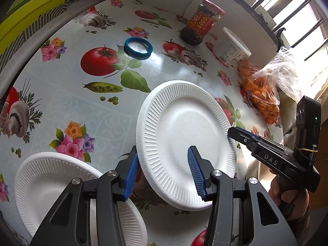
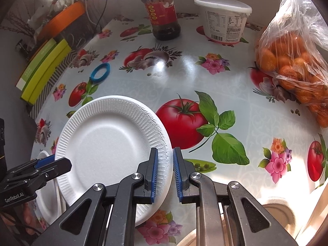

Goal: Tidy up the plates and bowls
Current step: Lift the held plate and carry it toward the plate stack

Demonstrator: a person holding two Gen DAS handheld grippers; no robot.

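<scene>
Your right gripper (image 2: 165,172) has its jaws pinching the ribbed rim of the white foam plate (image 2: 110,143), gripping it at its right edge, so the plate hangs tilted above the surface (image 2: 205,78) with its hollow side facing you. Your left gripper (image 1: 162,172) sits at the plate's opposite side with its jaws spread: one blue pad lies just outside the rim and the other reaches over the plate's face, and neither pad presses on it as far as the views show. In the left wrist view your right gripper comes in from the right, its tip at the plate's far rim, with part of your hand (image 1: 287,192) under it. A second foam plate (image 1: 51,180) lies flat on the surface below and left of your left gripper. Further back on the patterned surface stand a red-lidded jar (image 2: 162,12) and a white tub (image 2: 223,18) side by side, a teal ring (image 2: 100,71) lies left of them, and a clear bag of orange fruit (image 2: 293,65) sits at the right
</scene>
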